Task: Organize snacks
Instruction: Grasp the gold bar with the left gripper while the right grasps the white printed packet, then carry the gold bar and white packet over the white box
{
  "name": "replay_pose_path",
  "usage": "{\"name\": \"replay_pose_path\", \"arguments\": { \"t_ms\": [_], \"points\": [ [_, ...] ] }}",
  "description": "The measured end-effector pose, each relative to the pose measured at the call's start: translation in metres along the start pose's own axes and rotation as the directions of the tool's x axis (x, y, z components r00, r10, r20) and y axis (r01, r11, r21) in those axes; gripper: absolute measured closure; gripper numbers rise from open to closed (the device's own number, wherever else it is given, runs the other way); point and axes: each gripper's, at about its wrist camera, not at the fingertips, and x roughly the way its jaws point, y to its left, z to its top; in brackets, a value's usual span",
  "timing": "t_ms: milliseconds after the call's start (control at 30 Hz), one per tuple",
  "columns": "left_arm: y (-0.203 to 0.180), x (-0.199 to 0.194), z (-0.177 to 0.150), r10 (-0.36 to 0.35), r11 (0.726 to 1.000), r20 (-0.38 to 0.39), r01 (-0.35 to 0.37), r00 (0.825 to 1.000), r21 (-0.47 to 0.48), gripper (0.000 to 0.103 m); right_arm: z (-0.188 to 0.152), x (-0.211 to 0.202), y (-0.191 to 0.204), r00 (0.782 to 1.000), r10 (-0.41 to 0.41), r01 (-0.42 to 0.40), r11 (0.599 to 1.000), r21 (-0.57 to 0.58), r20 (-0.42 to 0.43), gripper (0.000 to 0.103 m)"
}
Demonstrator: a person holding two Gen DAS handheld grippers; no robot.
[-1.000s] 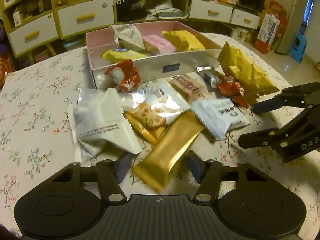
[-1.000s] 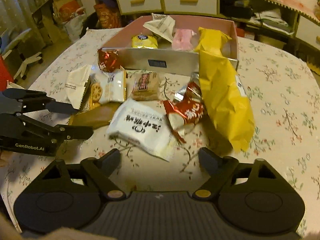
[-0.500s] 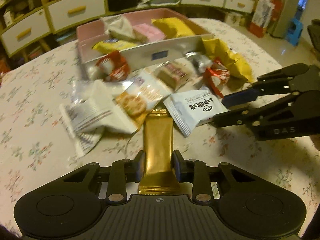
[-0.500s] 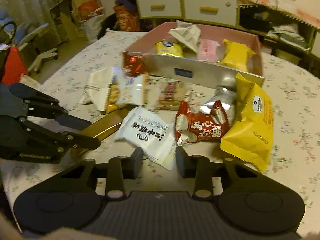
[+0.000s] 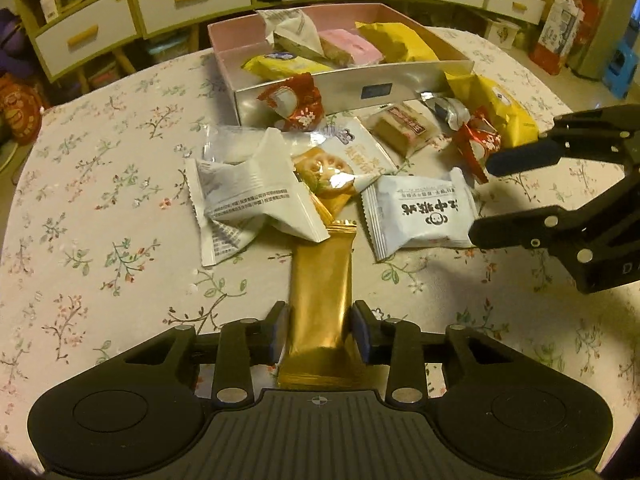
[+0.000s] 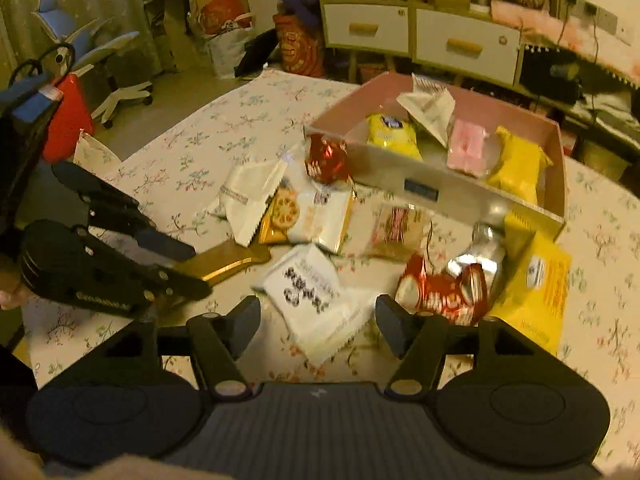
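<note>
Gold bar point(image 5: 320, 300) lies lengthwise along left claw point(image 5: 320, 330), pointing toward box point(image 5: 352, 88).

Bare tablecloth point(image 5: 100, 248) left of snack pile point(image 5: 320, 168)

Gold snack bar point(image 5: 320, 292), lengthwise between pads

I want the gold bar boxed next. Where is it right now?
In the left wrist view the gold bar sits bottom centre between the left gripper pads, its far end by the white wrapper on the table.
</note>
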Motion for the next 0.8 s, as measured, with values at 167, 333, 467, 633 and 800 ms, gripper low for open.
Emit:
{"name": "replay_pose_path", "arguments": {
  "t_ms": [167, 333, 467, 633, 800],
  "points": [
    [0.0, 0.005, 0.007, -0.013, 0.999, 0.005, 0.013, 1.0, -0.03, 0.069, 0.015, 0.011, 0.01, 1.0, 0.006, -0.006, 0.998, -0.066, 0.002, 0.04],
    [0.001, 0.008, 0.009, -0.013, 0.999, 0.009, 0.013, 1.0, -0.049, 0.068, 0.016, 0.037, 0.02, 0.997, -0.028, 0.018, 0.989, -0.149, -0.067, 0.031],
    [0.002, 0.008, 0.008, -0.015, 0.998, 0.018, 0.016, 1.0, -0.06, 0.068, 0.009, 0.051, 0.019, 0.99, -0.057, 0.034, 0.984, -0.176, -0.128, 0.04],
    [-0.001, 0.008, 0.006, -0.009, 0.999, 0.032, 0.01, 0.999, -0.038, 0.067, 0.001, 0.044, 0.023, 0.992, -0.05, 0.028, 0.983, -0.182, -0.114, 0.048],
    [-0.003, 0.008, 0.002, -0.028, 0.999, 0.057, 0.03, 0.998, -0.027, 0.057, -0.005, 0.038, 0.031, 0.992, -0.065, 0.045, 0.981, -0.189, -0.104, 0.054]
  ]
}}
